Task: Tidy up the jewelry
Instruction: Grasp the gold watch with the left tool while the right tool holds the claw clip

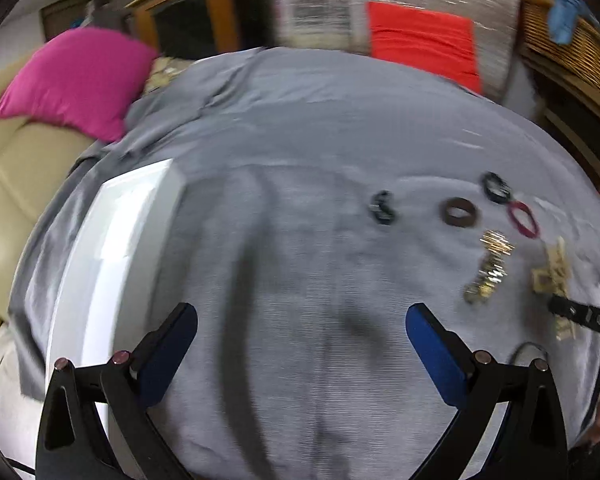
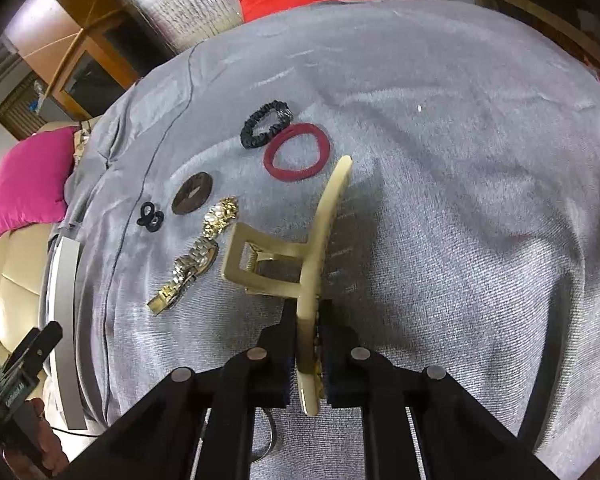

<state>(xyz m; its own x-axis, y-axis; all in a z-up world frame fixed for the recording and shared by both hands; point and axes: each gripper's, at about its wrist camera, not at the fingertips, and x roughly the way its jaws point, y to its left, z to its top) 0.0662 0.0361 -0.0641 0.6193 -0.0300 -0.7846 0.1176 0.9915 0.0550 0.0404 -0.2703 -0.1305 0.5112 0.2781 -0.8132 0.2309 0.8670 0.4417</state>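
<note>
The right gripper [image 2: 309, 354] is clamped on the near end of the beige plastic claw hair clip [image 2: 320, 240], whose long axis runs straight ahead over the grey blanket [image 2: 460, 160]. The left gripper [image 1: 302, 350], jaws apart and empty, sits nearer the white tray [image 1: 112, 248].

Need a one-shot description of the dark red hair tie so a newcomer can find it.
On the grey blanket, find the cluster of small accessories and go to its far end. The dark red hair tie lies flat there, beside the black scrunchie and near the beige hair clip tip. It is the only red loop, thin and smooth.
</note>
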